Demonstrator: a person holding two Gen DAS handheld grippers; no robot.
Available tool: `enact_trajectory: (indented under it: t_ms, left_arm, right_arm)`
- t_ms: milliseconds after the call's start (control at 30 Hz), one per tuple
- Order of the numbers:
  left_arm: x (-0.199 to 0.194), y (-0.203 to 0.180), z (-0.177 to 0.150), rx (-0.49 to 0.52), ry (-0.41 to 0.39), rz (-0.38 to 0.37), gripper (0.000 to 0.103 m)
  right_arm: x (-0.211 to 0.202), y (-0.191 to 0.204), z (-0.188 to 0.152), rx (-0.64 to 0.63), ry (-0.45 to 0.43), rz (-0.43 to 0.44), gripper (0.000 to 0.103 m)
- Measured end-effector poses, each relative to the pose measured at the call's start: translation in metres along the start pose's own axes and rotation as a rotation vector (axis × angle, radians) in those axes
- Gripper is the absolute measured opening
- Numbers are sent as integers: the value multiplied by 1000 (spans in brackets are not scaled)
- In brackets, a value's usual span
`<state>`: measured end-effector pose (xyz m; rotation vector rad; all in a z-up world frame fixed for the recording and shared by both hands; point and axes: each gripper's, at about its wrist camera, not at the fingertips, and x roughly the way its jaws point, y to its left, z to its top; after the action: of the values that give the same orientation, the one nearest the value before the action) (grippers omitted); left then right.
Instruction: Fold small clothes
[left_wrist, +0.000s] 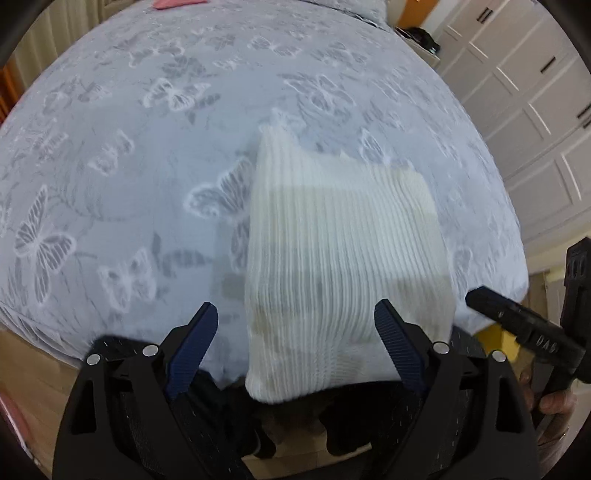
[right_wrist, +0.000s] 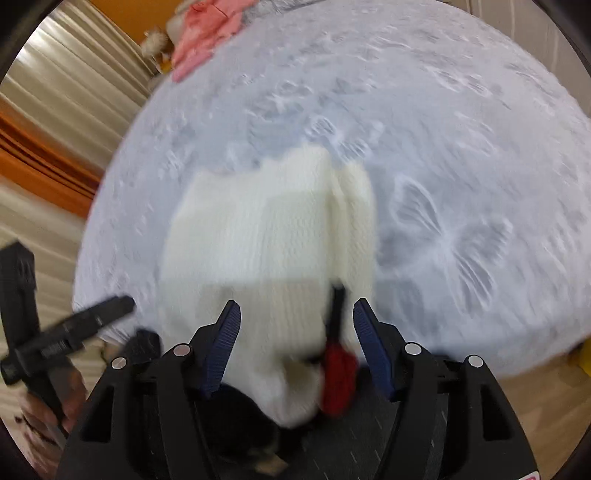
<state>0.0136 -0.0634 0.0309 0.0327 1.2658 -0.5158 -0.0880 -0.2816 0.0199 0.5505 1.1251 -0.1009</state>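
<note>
A folded white ribbed knit garment lies on the butterfly-print bedspread, its near end reaching the bed's front edge. My left gripper hangs over that near end with its blue pads wide apart, open and pressing nothing. In the right wrist view the same garment shows a blurred red and black piece at its near right corner. My right gripper is open above that corner, pads clear of the cloth. Each gripper appears at the edge of the other's view: the right gripper and the left gripper.
A pink garment lies at the far side of the bed. White wardrobe doors stand to the right, beige curtains to the left. Wooden floor runs below the bed's front edge.
</note>
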Motion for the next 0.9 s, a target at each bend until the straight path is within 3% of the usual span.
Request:
enact_trajectory:
  t_ms: [100,133,167,200,333,400,467,500,533,567,667,733,800,833,867,900]
  left_arm:
    - [-4,-8,6,31,-36,43,85]
    - [-2,-10,8,38,-37,43,85]
    - [-1,-11,9,40,-33,42,85]
    - [3,-12,9,40,-26,36,85]
    - [12,-10,13,37,-24,21,85]
    - [24,-9,16,33,-20,5,86]
    - [39,-9,21,26,-1,-15,86]
    - [48,-9,24,19,8,-29,86]
    - [55,-7,26,9,17,-38,86]
    - [59,-6,27,2,21,-44,86]
    - [81,5,29,-49,47,-57,89]
    - [100,16,28,-108,84,-109,92]
    - [116,28,27,-191,110,-195,95]
    - [123,33,26,-229,119,-233,96]
    - [129,38,25,-270,125,-273,97]
    - [130,41,25,-290,117,-294,93]
  right_arm:
    - [33,6,17,10,12,8,62]
    - [46,6,22,4,25,-20,55]
    - [51,3,26,-8,41,-30,12]
    - [56,-2,29,0,60,-38,16]
    - [30,-24,29,39,-31,-36,15]
    - [49,-36,24,25,36,-82,22]
    - [58,-37,19,5,56,-107,44]
    - [51,-33,19,-4,14,-132,53]
    - [47,-32,20,-9,-11,-158,72]
    - [44,-33,20,-9,-28,-177,82]
    - [63,-47,23,29,32,-138,83]
    - [79,-61,23,111,73,-24,85]
    - [90,-68,22,173,71,29,89]
    - [91,-68,22,183,60,41,85]
    - [91,-68,23,184,49,60,57]
    - [92,-66,24,208,52,139,47]
